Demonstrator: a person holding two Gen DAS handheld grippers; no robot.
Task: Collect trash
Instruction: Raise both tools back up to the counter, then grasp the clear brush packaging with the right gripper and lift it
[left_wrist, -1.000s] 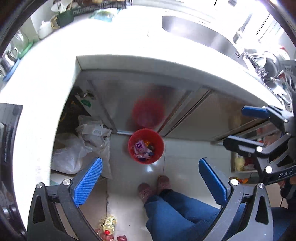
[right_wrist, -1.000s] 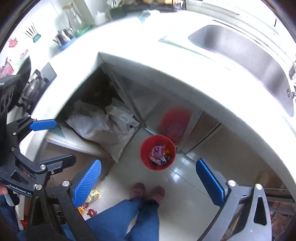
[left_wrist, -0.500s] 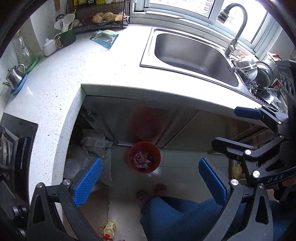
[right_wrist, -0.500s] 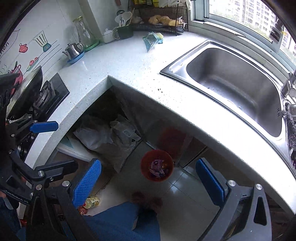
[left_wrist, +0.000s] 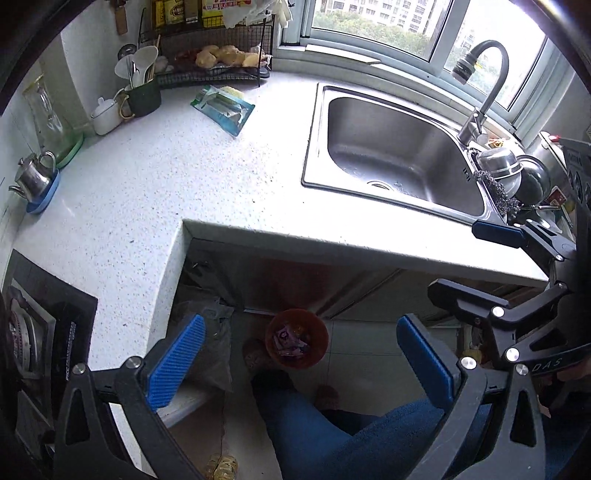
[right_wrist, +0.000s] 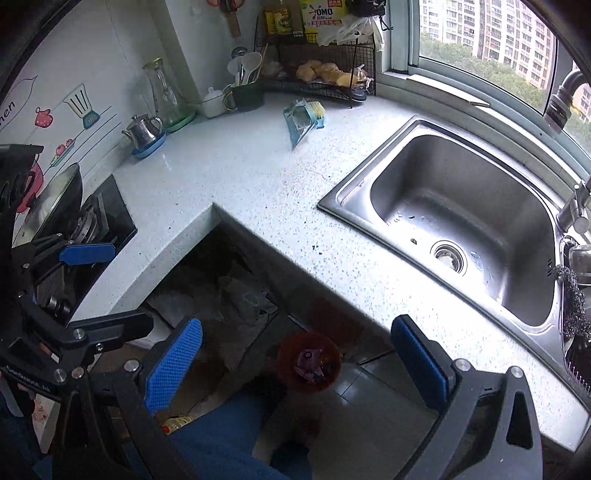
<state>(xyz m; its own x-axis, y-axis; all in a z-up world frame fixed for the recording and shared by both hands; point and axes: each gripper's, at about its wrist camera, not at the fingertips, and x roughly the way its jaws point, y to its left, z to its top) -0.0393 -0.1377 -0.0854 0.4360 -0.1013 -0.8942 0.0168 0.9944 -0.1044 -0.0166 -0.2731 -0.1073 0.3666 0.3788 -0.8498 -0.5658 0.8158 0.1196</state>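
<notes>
One speckled white table (left_wrist: 155, 184) wraps an L round the kitchen corner; one steel sink (left_wrist: 391, 155) is sunk into it; one red bin (left_wrist: 297, 339) stands on the floor tiles below the table's edge, wrappers inside; one teal packet (left_wrist: 223, 109) lies flat on the table before the wire rack, its long axis running from rack toward sink edge; both left tongs (left_wrist: 301, 363) and right tongs (right_wrist: 295, 363) hang spread wide, gripping nothing, above the bin; only the right view shows the packet's yellow end and the sink drain.
</notes>
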